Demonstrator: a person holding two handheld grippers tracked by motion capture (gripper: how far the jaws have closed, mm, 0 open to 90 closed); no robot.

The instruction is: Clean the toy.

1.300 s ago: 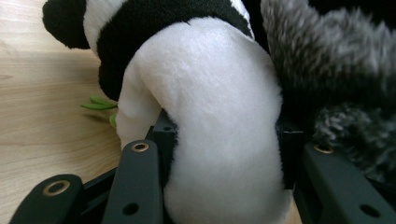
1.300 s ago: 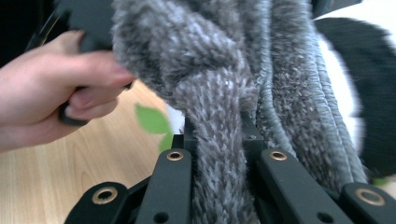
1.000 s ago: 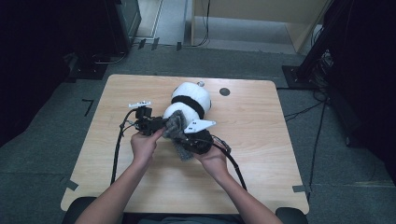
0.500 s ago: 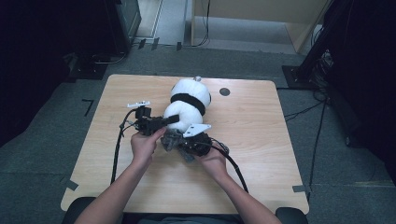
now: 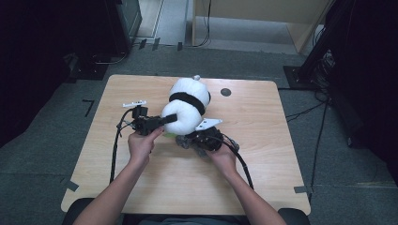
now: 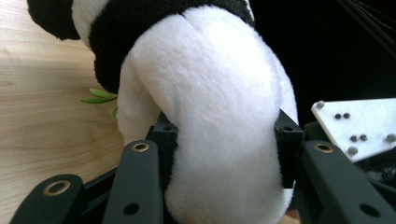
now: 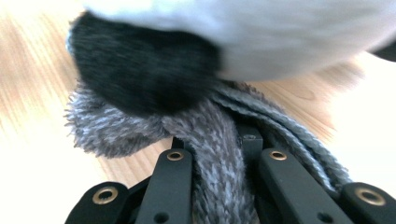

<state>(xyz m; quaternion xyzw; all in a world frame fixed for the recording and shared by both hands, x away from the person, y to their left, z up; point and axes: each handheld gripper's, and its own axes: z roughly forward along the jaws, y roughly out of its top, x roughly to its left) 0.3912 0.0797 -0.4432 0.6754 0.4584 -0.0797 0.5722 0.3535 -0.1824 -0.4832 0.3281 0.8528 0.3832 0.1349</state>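
— Gripping what, each side?
— Left gripper [image 5: 170, 119] is clamped on the plush panda's [image 5: 187, 108] white body; right gripper [image 5: 184, 142] is clenched on a grey knitted scarf [image 7: 210, 140] under it.
— Where does the panda lie?
— Mid-bench [image 5: 263, 154], long axis running away from the person, just beyond both fingers. Scarf's far end is hidden beneath the toy.

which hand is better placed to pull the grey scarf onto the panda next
Right. Its tongs are already shut on the grey knitted scarf, right under the panda. The left tongs are clamped on the toy's white body, steadying it.
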